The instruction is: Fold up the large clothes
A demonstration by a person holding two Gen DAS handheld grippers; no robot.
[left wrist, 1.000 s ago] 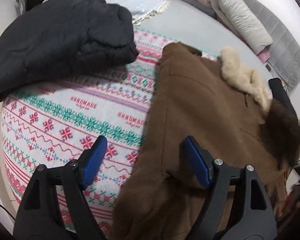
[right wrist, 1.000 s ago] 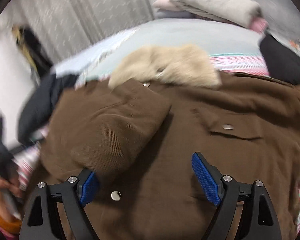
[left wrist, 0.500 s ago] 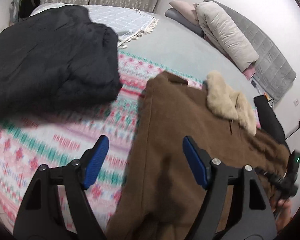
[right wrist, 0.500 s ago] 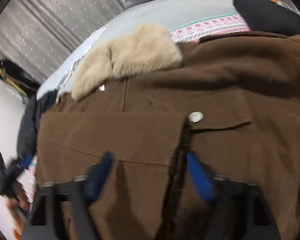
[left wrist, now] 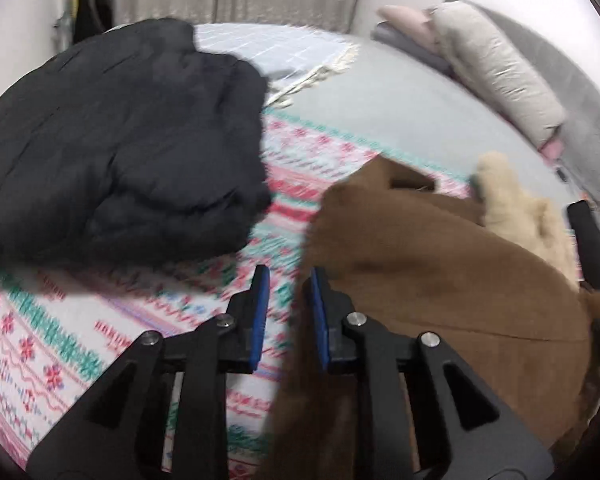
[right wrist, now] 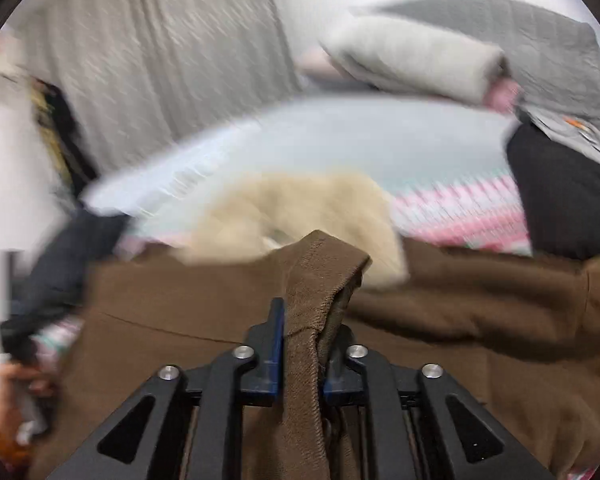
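Note:
A brown coat (left wrist: pixel 440 280) with a cream fur collar (left wrist: pixel 516 208) lies on a patterned bedspread (left wrist: pixel 60 340). In the left wrist view my left gripper (left wrist: pixel 288 312) is nearly shut at the coat's left edge, with brown cloth against its right pad; whether it grips the cloth is unclear. In the right wrist view my right gripper (right wrist: pixel 304 344) is shut on a raised fold of the brown coat (right wrist: pixel 320 280), lifted above the rest of the coat (right wrist: pixel 500 320). The fur collar (right wrist: pixel 300 216) lies just beyond.
A folded black padded jacket (left wrist: pixel 112 140) lies on the bedspread left of the coat. Pillows (left wrist: pixel 496 68) and a grey quilt (left wrist: pixel 580 112) are stacked at the far right. Another dark garment (right wrist: pixel 560 200) lies right of the coat. Curtains (right wrist: pixel 160 60) hang behind.
Both grippers were open over the coat and have now closed. The right one has taken hold of a fold of the coat and raised it. The left has moved to the coat's left edge.

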